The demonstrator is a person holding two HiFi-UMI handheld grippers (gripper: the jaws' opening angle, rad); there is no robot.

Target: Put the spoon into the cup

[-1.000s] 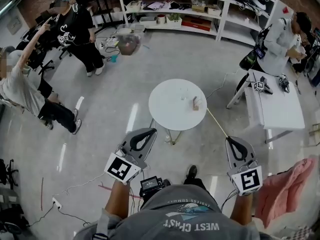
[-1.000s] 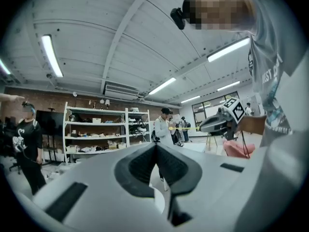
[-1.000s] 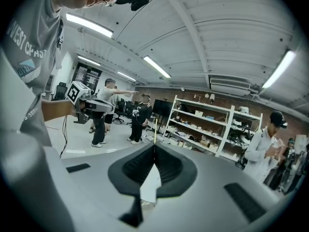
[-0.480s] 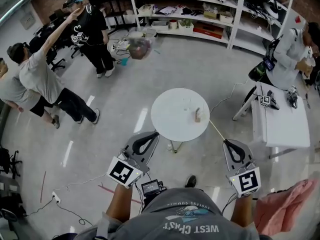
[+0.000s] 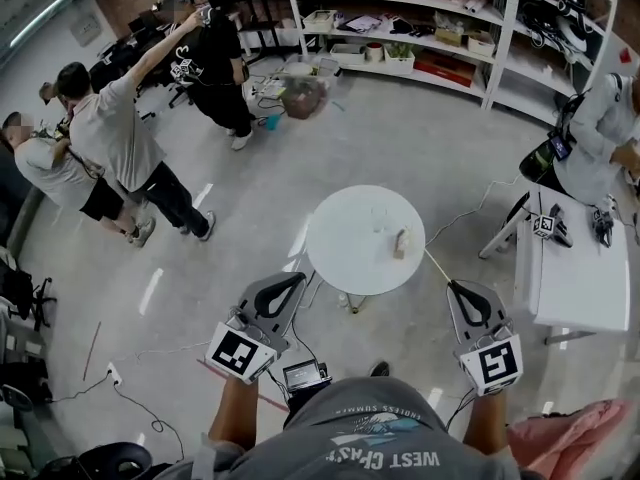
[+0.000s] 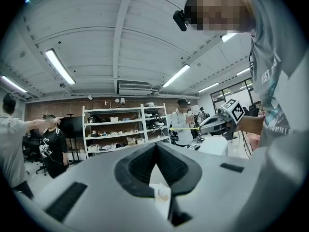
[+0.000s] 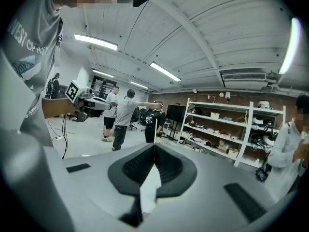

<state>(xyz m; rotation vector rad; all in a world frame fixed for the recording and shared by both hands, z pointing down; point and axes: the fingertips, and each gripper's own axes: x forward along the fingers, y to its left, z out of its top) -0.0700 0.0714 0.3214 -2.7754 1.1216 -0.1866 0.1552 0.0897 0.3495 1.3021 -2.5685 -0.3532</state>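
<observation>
A round white table (image 5: 350, 248) stands on the floor ahead of me. On its right side sits a small tan cup-like object (image 5: 402, 243); a faint clear item (image 5: 378, 218) is behind it. My right gripper (image 5: 453, 286) is shut on a thin yellow spoon (image 5: 438, 266), which points forward-left toward the table's edge. The spoon also rises from the right gripper's (image 7: 154, 146) tips as a thin yellow spoon handle (image 7: 154, 129). My left gripper (image 5: 300, 277) hangs short of the table's near left edge. The left gripper (image 6: 155, 145) has its jaws together with nothing in them.
Two people (image 5: 120, 138) stand at the left and another (image 5: 215, 53) farther back. Shelving (image 5: 420, 28) lines the far wall. A white rectangular table (image 5: 580, 288) with tools and a person (image 5: 600, 138) are at the right. Cables (image 5: 130, 398) trail on the floor.
The round table has drawn closer to my grippers in the head view. The people at the left have shifted. Both grippers keep their pose, the right still holding the spoon.
</observation>
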